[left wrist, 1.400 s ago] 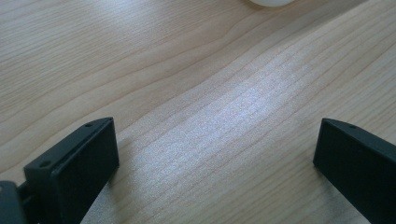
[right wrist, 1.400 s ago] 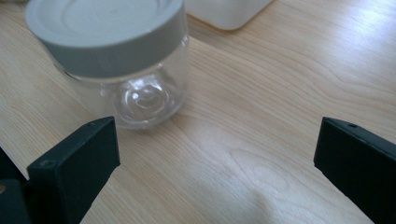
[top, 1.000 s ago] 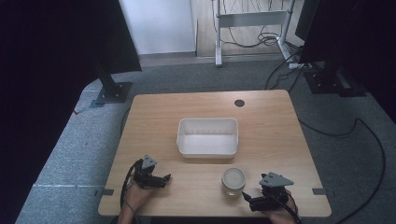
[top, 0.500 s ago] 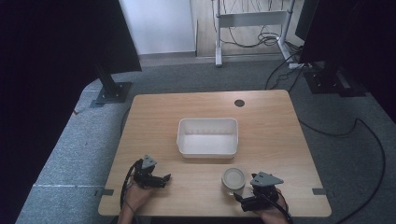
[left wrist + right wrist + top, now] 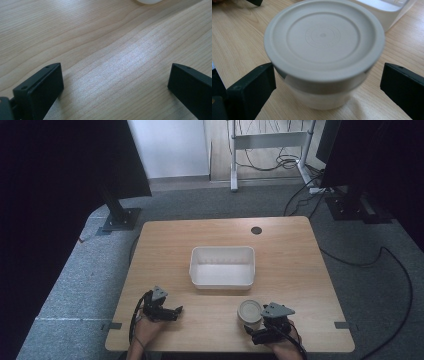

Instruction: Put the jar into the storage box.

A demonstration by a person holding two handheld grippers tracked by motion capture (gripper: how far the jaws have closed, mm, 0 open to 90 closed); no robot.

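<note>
right tool spread around lidded tub | likely light, stiff, slick; best gripped below lid | left tool spread, empty

— Desk? Pale wood, fine grain lines, matt, with a soft sheen patch close up.

— And the round tub? Looks like smooth plastic, off-white; lid matt, moulded with concentric rings.

— White tray? Plastic by the look, smooth, slightly glossy at the rim.

— Left hand-held gripper? Black, matt, hard-looking, with small holes on the edges. Right hand-held gripper the same black matt finish.

— Floor? Grey carpet, coarse, speckled.
</note>
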